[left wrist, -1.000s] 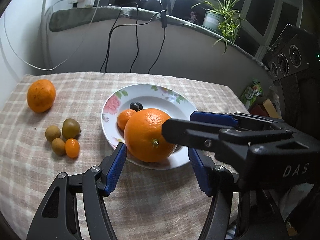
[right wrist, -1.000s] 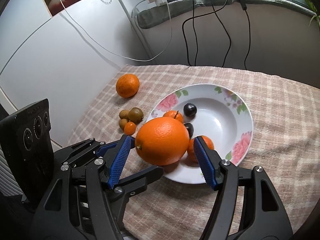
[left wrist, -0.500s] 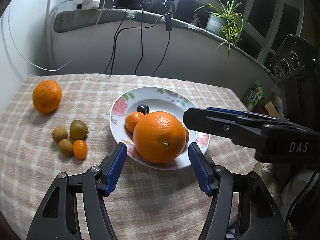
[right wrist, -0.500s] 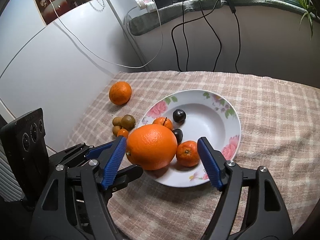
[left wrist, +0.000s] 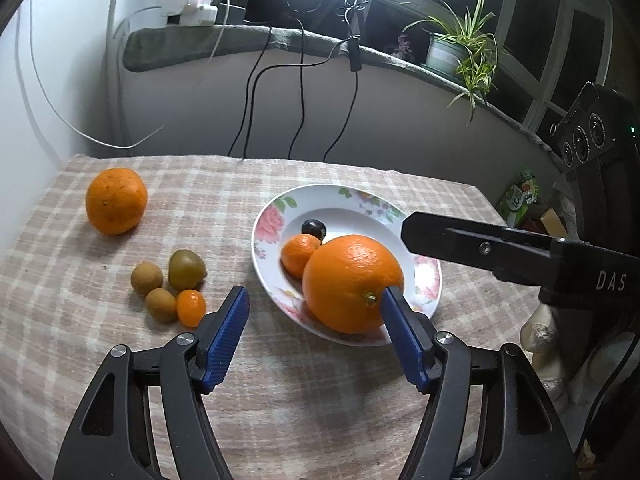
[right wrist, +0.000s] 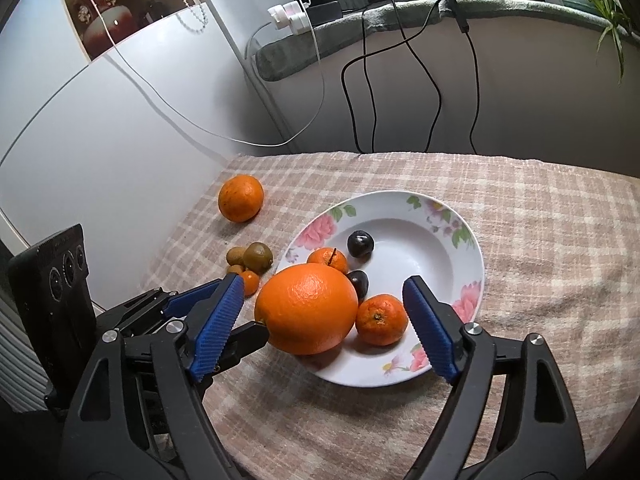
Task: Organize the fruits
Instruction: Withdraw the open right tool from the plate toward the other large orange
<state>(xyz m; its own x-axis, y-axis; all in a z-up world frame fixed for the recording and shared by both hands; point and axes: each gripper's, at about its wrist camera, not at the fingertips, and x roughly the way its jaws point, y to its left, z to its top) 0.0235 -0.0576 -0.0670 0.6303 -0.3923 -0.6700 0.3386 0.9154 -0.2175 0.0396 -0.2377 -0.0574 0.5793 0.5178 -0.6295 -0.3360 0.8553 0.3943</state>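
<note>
Both jaws opening, gripping nothing. Big orange between right gripper jaws, untouched, on plate near rim. Left gripper jaws straddling bare tabletop by plate edge.

Big orange hides most of a dark plum; right tool's far finger blocks plate rim; packet label unreadable.

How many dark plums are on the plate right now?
2. One plum lies toward the plate's middle; the other is wedged against the large orange, partly hidden. More could sit behind that orange.
</note>
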